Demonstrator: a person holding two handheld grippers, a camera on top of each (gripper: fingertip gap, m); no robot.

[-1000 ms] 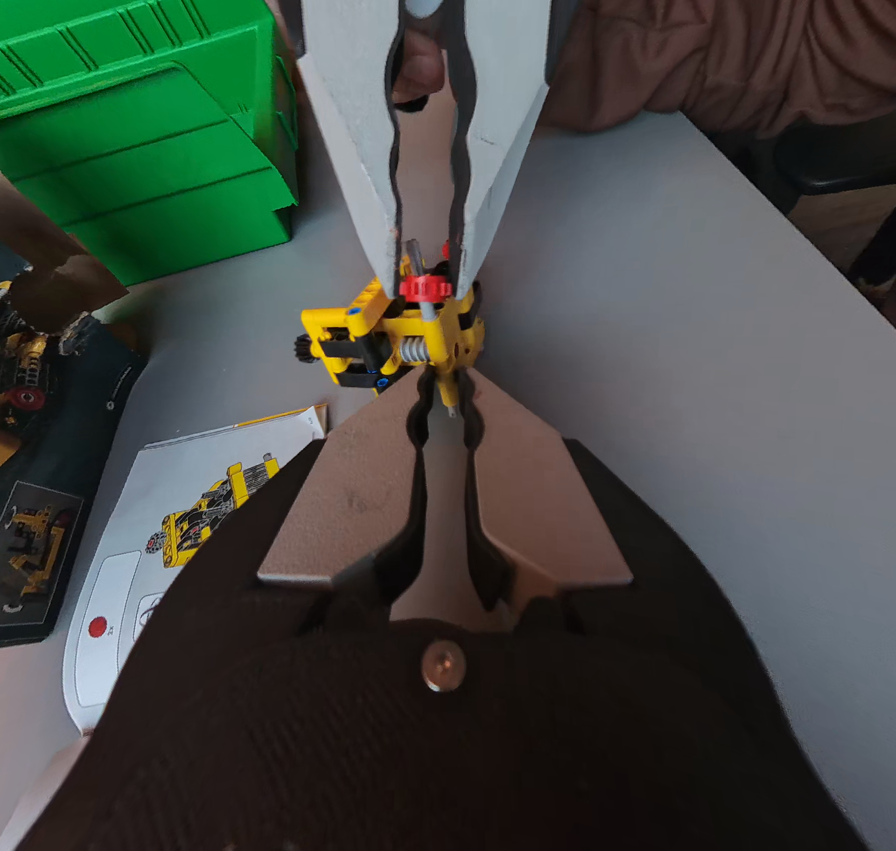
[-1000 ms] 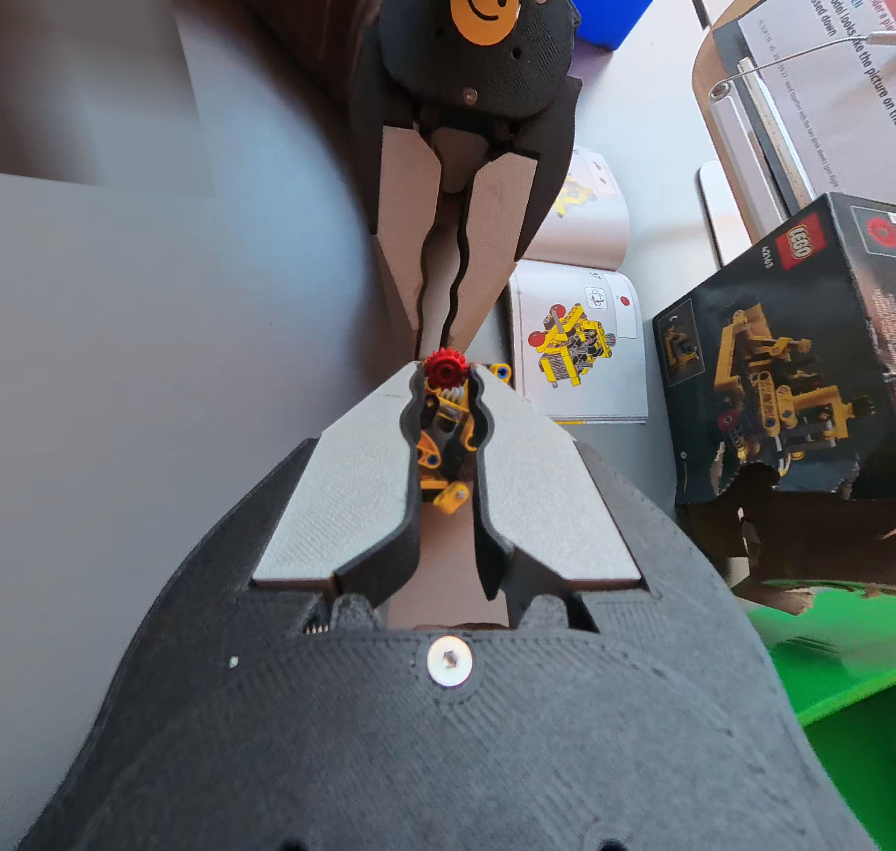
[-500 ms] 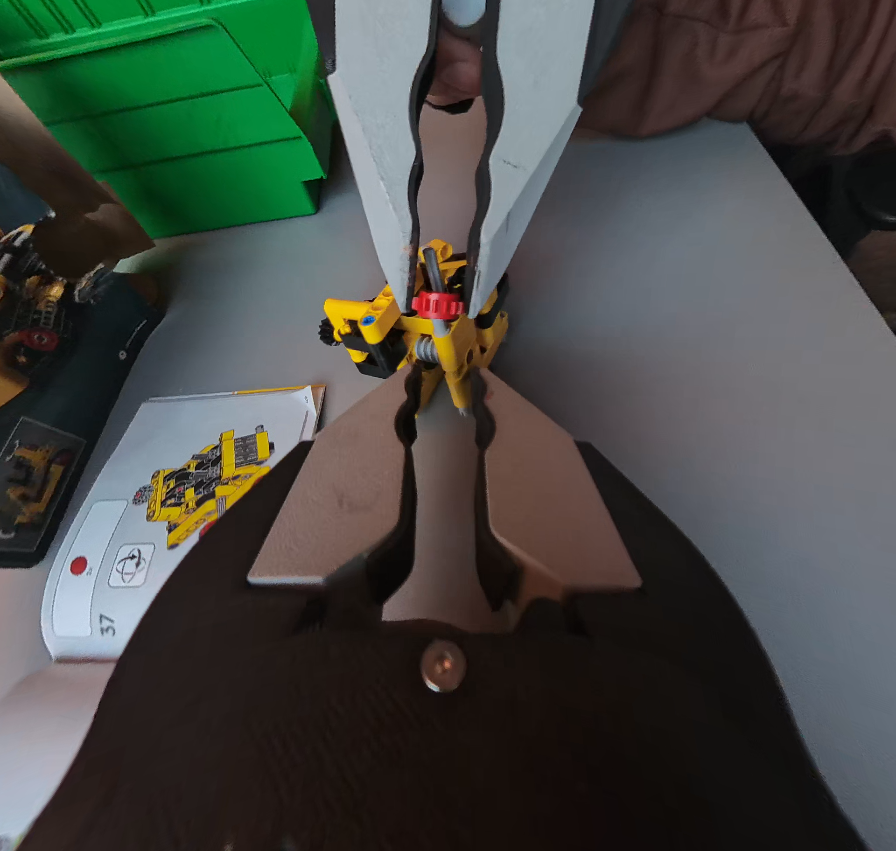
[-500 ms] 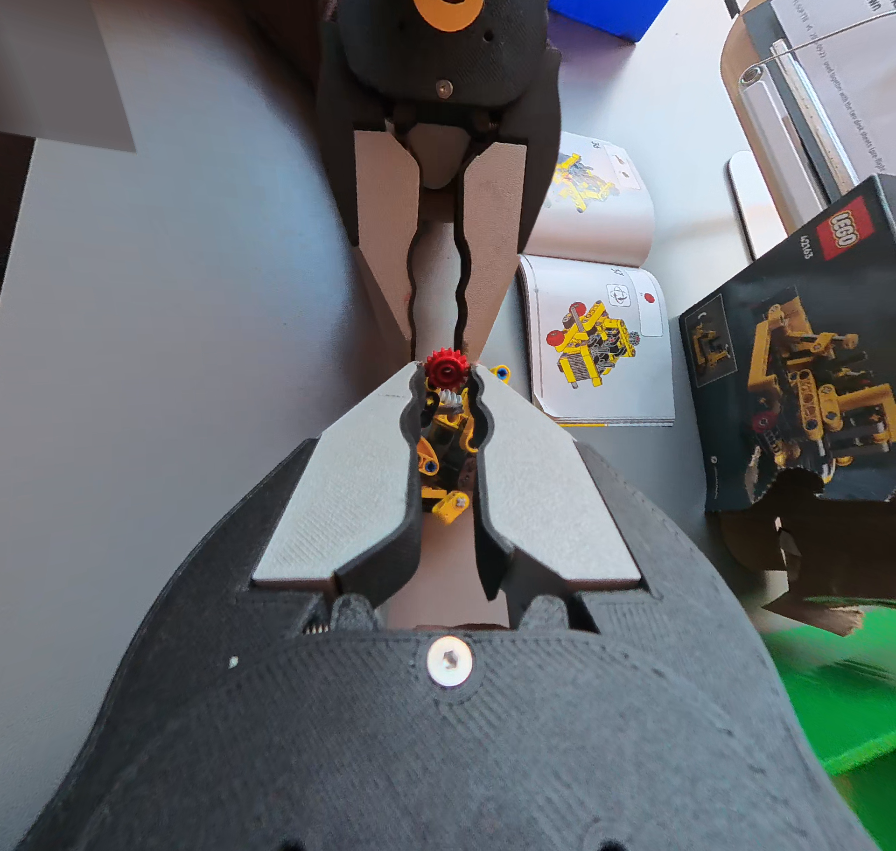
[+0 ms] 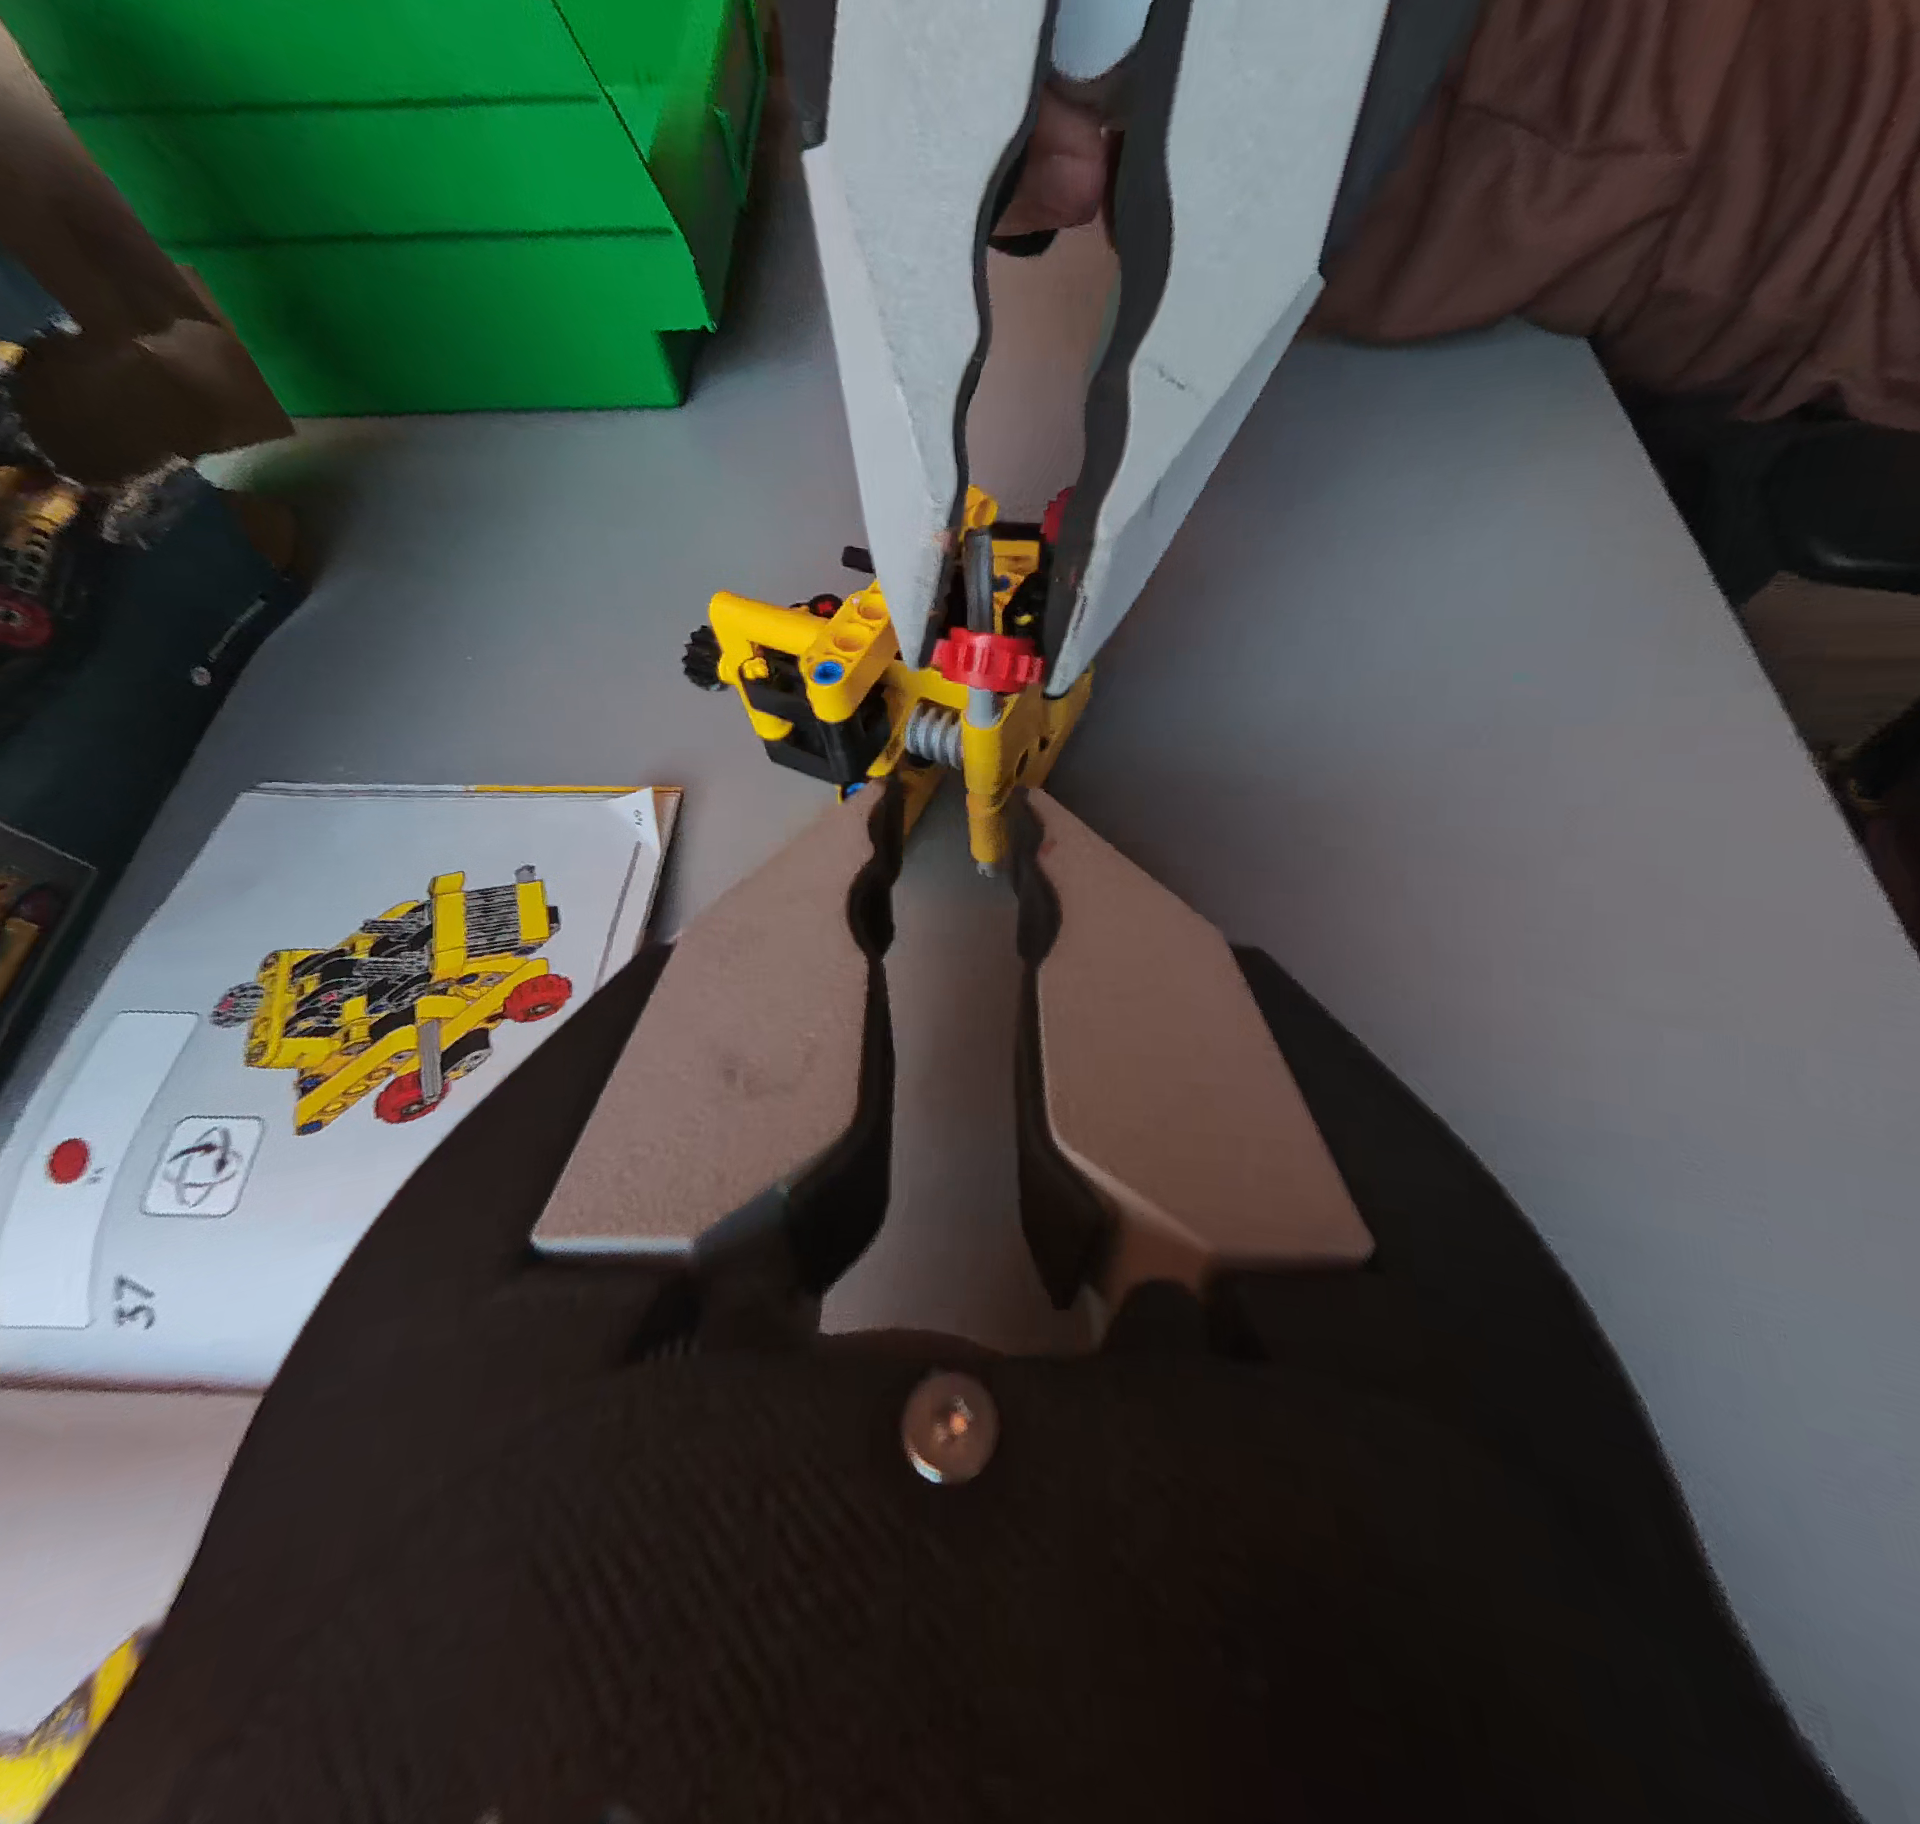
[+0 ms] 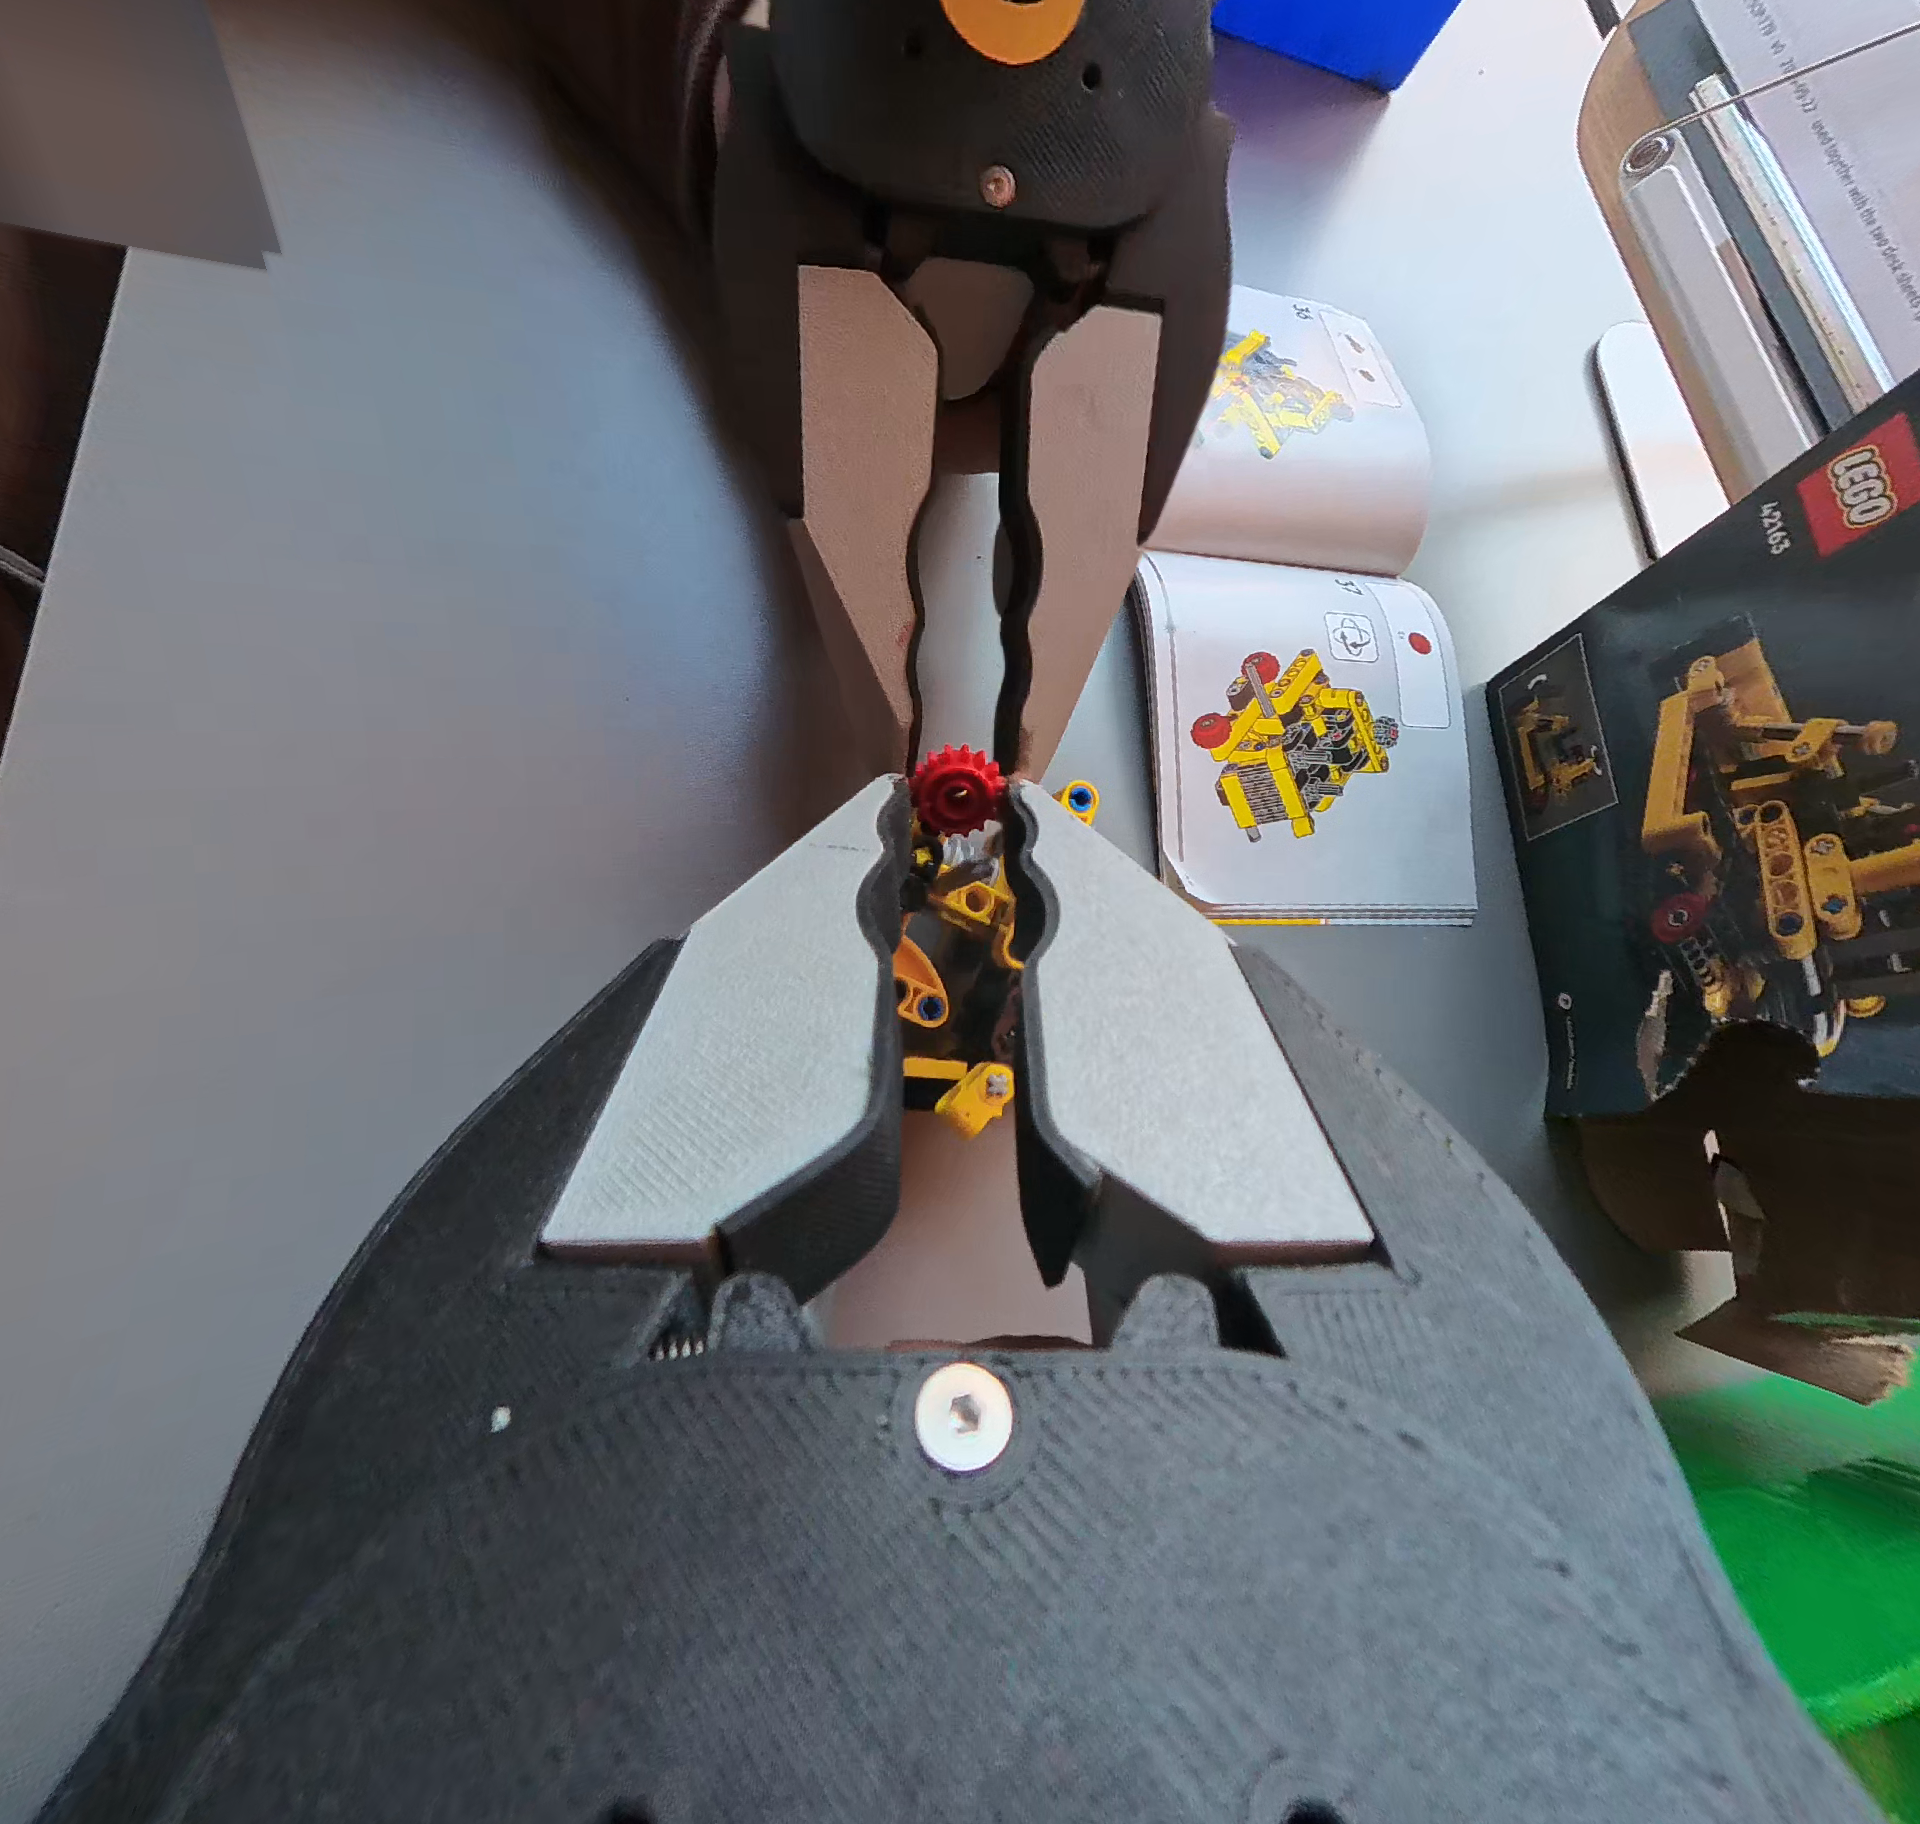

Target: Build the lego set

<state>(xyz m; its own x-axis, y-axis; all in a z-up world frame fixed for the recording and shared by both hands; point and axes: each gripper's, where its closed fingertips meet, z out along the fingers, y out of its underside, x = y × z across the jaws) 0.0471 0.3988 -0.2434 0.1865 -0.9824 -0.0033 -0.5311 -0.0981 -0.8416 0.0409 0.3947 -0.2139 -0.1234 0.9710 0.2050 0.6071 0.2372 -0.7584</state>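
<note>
Lego model [image 6: 961, 953] sits clamped in the right claw [image 6: 958, 808]; the left claw [image 5: 951, 818] pinches its yellow end beside a printed booklet [image 5: 343, 995].

Daylight is falling softly across the pale grey matte tabletop [image 5: 1455, 735], brightening toward the far right corner in the right wrist view, where sun is glaring on the white printed sheet [image 6: 1829, 70]. The wide lenses are bowing straight edges near the borders. The green plastic bin [image 5: 364, 164] is smearing with blur, and the near black gripper bodies are sitting dim and soft.
</note>
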